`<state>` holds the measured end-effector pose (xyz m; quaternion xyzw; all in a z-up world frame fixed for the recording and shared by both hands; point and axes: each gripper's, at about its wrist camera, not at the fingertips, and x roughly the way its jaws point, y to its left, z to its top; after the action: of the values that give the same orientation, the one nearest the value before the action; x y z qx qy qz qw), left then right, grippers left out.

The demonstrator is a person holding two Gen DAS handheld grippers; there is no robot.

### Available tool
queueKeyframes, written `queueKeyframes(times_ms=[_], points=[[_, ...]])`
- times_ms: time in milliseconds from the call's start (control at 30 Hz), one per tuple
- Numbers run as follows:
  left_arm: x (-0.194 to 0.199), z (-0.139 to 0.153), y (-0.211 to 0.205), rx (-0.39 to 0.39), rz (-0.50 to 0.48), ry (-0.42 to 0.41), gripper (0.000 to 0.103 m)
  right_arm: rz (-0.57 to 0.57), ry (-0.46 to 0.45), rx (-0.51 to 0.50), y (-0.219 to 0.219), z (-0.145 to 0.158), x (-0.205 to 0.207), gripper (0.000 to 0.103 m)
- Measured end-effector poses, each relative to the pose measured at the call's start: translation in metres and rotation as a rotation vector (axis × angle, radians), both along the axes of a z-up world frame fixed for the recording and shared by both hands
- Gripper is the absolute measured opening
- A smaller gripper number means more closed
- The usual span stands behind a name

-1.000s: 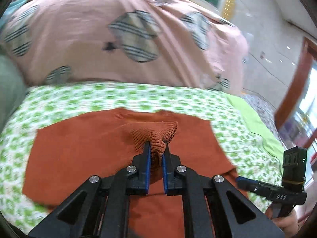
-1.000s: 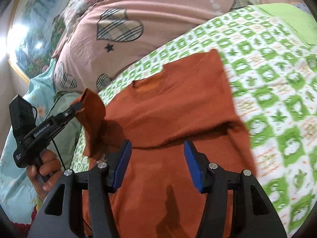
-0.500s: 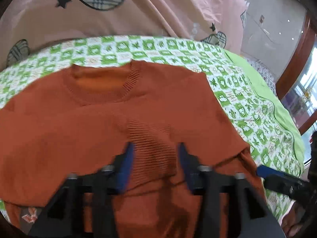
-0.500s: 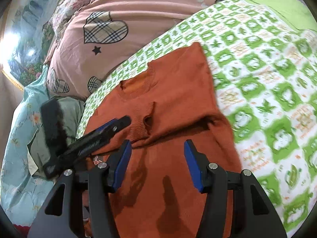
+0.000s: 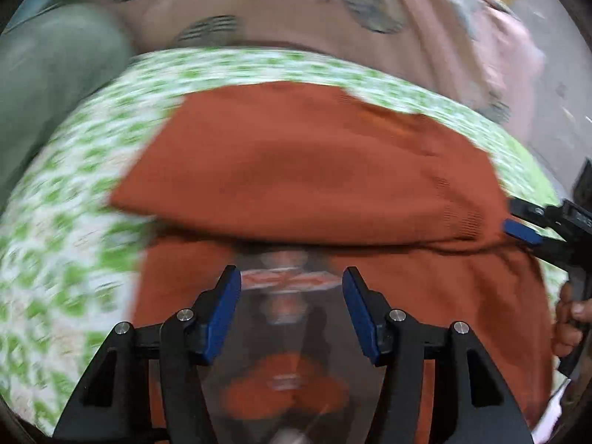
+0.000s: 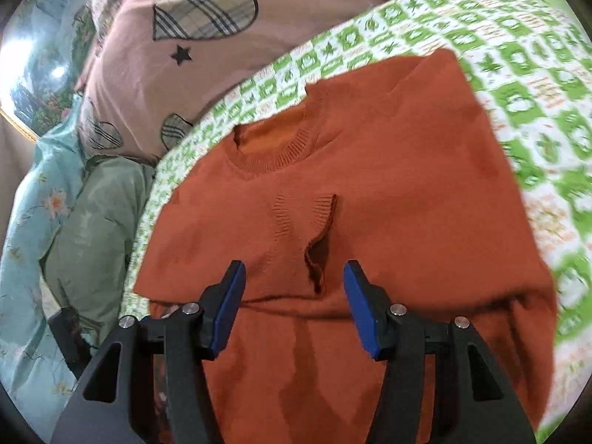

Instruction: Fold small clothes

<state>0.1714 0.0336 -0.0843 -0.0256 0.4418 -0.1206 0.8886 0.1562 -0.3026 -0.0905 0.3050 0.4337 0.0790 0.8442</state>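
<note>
orange sweater (image 6: 388, 170) laid flat on bed sheet (image 6: 518, 59), sleeve cuff (image 6: 303, 218) folded onto chest | left claw (image 5: 291, 307) spread, empty | right claw (image 6: 294, 309) spread, empty

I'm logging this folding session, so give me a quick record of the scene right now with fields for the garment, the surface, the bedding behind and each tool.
garment: rust-orange knit sweater, lying flat, ribbed neckline away from the camera, sleeves folded in, cuffs meeting on the chest
surface: green-and-white patterned sheet
behind: pink quilt with plaid hearts
left tool: open, nothing between its pads, over the sweater's lower part; view blurred
right tool: open, empty, just short of the cuffs
</note>
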Motion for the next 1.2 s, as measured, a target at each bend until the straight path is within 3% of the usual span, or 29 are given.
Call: queueKeyframes(times_ms=[167, 200, 233, 267, 467, 533, 600, 700, 833, 967, 1067, 1133, 1200], points=[[0.019, -0.009, 0.044, 0.0, 0.173, 0.016, 0.058, 0.012, 0.028, 0.014, 0.012, -0.021, 0.029, 0.054], [0.023, -0.01, 0.048, 0.001, 0.186, 0.016, 0.058, 0.02, 0.014, 0.009, 0.016, -0.021, 0.034, 0.047], [0.027, -0.012, 0.051, 0.007, 0.198, 0.021, 0.058, 0.028, 0.009, 0.013, 0.017, -0.02, 0.037, 0.021], [0.03, -0.013, 0.053, 0.013, 0.209, 0.025, 0.058, 0.034, 0.003, 0.021, 0.018, -0.017, 0.04, 0.008], [0.053, -0.021, 0.057, -0.001, 0.253, 0.033, 0.056, -0.052, -0.245, 0.007, -0.021, 0.057, 0.013, 0.005], [0.058, -0.019, 0.052, 0.019, 0.237, 0.026, 0.056, -0.105, -0.261, -0.036, -0.041, 0.066, 0.003, 0.005], [0.062, -0.02, 0.042, 0.06, 0.222, 0.028, 0.056, -0.142, -0.2, -0.093, -0.06, 0.055, 0.0, 0.005], [0.068, -0.022, 0.038, 0.08, 0.233, 0.033, 0.055, -0.163, -0.116, -0.056, -0.076, 0.024, 0.0, 0.005], [0.071, -0.018, 0.056, -0.008, 0.298, 0.042, 0.052, -0.168, -0.061, -0.028, -0.078, -0.002, -0.001, 0.005], [0.067, -0.012, 0.069, -0.081, 0.337, 0.014, 0.052, -0.153, -0.115, -0.008, -0.074, 0.015, -0.002, 0.005], [0.067, -0.019, 0.068, -0.071, 0.347, 0.018, 0.052, -0.173, -0.201, -0.007, -0.074, 0.034, -0.009, 0.005], [0.066, -0.025, 0.071, -0.095, 0.359, 0.041, 0.052, -0.186, -0.132, -0.065, -0.076, 0.025, -0.006, 0.006], [0.066, -0.025, 0.074, -0.107, 0.358, 0.039, 0.052, -0.177, 0.011, -0.123, -0.075, 0.002, 0.003, 0.007]])
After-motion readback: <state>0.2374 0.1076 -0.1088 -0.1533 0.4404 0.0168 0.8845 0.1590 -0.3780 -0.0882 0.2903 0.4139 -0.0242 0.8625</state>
